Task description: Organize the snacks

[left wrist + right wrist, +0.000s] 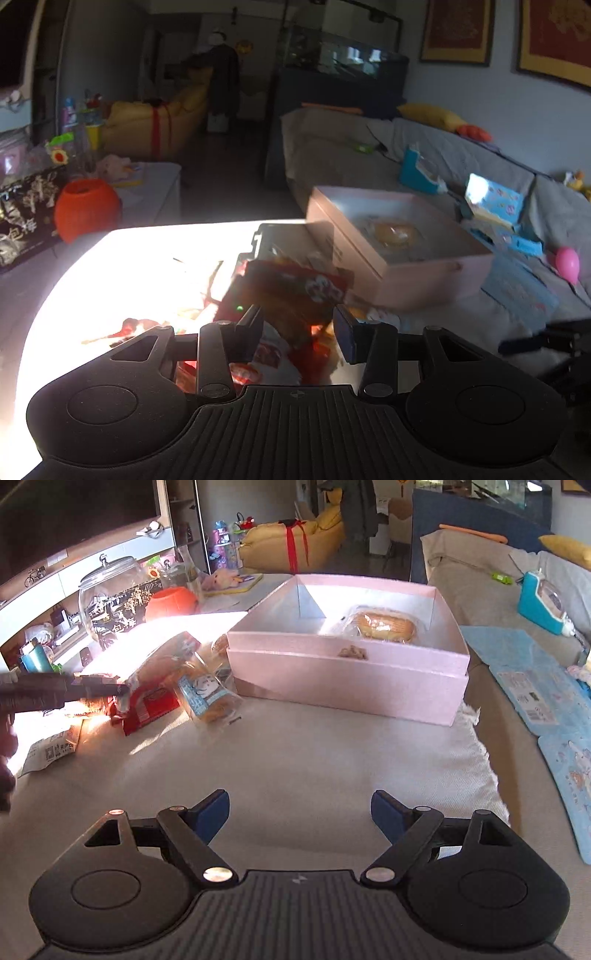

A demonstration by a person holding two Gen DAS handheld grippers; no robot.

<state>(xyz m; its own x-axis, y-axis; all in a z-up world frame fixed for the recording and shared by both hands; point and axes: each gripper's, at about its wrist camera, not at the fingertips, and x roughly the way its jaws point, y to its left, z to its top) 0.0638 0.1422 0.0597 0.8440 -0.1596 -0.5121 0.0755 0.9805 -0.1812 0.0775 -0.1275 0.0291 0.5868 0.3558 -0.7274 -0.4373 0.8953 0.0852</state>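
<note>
My left gripper (301, 328) is shut on a red snack packet (295, 291), which stands tilted between its fingers above a heap of other red and white packets. In the right wrist view the left gripper (118, 691) reaches in from the left to the red packet (151, 705), beside a clear bread packet with a blue label (207, 694). The open pink box (399, 266) (347, 679) holds a wrapped bun (384, 626). My right gripper (299, 812) is open over the grey cloth in front of the box, with nothing between its fingers.
A white packet (51, 749) lies at the left edge in harsh sunlight. An orange pot (171, 603), a glass jar (110, 590) and a black printed box (26, 218) stand behind the pile. A blue mat (535, 686) and toys lie on the sofa to the right.
</note>
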